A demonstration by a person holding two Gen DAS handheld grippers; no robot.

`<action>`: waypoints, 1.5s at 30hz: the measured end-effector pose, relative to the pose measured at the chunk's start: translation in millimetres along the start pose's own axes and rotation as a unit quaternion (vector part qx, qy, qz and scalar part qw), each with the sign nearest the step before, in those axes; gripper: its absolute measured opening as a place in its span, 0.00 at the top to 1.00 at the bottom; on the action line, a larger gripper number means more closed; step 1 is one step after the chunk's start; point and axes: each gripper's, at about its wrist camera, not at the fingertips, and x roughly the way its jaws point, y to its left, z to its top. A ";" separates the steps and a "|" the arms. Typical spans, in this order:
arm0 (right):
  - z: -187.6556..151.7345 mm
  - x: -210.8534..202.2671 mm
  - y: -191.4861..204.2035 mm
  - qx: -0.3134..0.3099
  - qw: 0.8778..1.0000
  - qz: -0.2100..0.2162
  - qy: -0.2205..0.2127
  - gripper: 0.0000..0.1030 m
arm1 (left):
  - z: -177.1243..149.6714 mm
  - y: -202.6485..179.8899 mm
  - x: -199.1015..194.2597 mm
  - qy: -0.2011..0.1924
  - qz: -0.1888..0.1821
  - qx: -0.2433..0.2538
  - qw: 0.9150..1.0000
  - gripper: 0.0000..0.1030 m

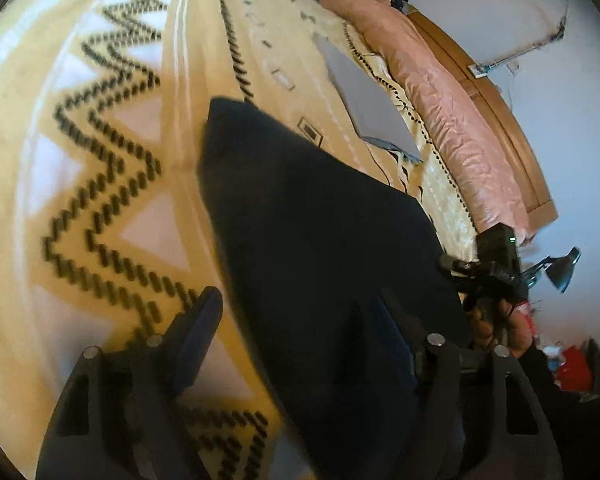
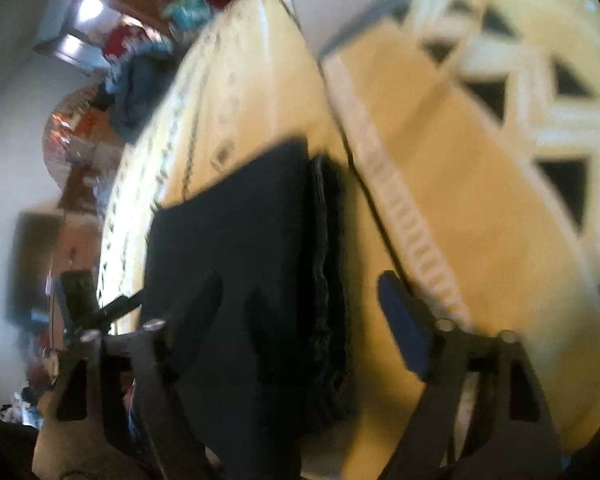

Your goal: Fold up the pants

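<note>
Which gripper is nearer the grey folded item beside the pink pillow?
Right. The right gripper sits at the pants' far edge towards the grey folded item; the left gripper hangs back.

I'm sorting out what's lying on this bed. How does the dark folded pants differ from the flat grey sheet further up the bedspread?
The dark navy folded pants are near-black; the flat grey rectangular sheet is pale.

The pants lie close under both grippers, the left gripper astride one edge; the grey sheet lies farther off, near the pink satin bolster.

The pants show stacked layers along one edge; the sheet looks thin and single.

Both lie flat on the yellow patterned bedspread.
</note>
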 end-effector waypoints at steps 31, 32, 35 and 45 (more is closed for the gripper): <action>46.2 121.3 186.0 -0.096 0.982 0.161 0.012 0.73 | 106.0 78.3 -170.0 -0.140 0.084 0.014 0.987 0.77; 52.1 133.9 184.0 -0.099 0.984 0.149 0.016 0.73 | 110.3 100.4 -159.9 -0.127 0.088 -0.006 0.988 0.76; 68.3 172.3 163.6 -0.077 0.990 0.118 0.031 0.73 | 110.0 146.3 -138.1 -0.110 0.102 -0.044 0.988 0.68; 57.1 137.4 166.5 -0.148 0.987 0.061 -0.023 0.61 | 84.1 123.4 -159.2 -0.150 0.151 -0.010 0.977 0.57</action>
